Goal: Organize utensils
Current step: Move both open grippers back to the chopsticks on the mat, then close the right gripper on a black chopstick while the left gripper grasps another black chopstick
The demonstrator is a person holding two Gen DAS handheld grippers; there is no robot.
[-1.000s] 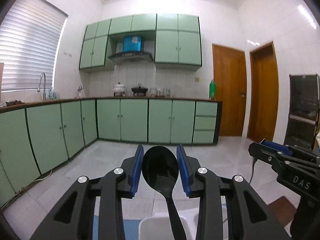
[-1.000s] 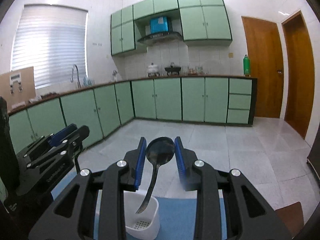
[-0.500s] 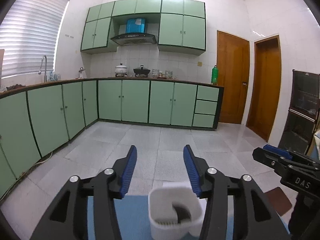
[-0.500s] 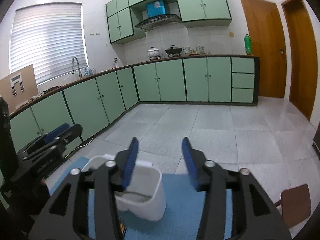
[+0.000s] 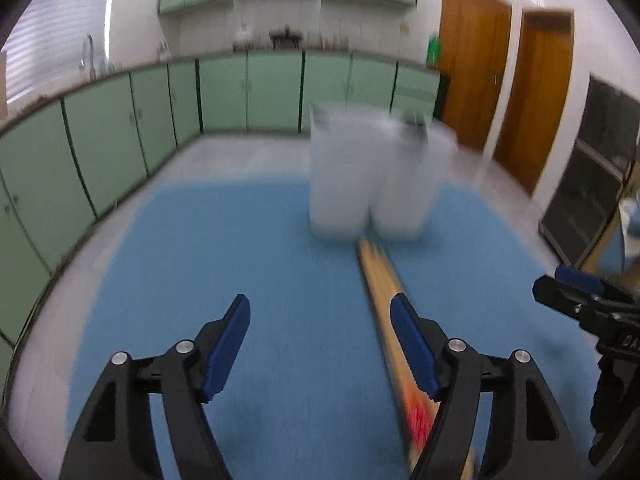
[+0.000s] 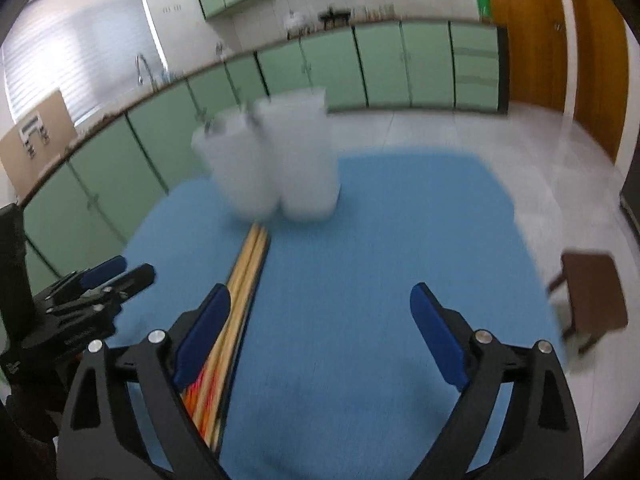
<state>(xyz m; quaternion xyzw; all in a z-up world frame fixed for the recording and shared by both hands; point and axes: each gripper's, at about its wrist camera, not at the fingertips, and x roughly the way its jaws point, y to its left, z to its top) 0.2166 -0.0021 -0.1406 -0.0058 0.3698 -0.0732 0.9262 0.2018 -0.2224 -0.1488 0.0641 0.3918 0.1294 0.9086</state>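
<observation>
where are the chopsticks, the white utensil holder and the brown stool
chopsticks [image 6: 249,264], right wrist view, mid shaft of the bundle
white utensil holder [image 5: 340,184], left wrist view, front wall of its left compartment
brown stool [image 6: 592,292], right wrist view, seat top

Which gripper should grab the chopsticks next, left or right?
Hard to call; I lean left. The chopsticks lie between the two, by the left gripper's right finger and the right gripper's left finger. Both jaws are opening and empty.
</observation>
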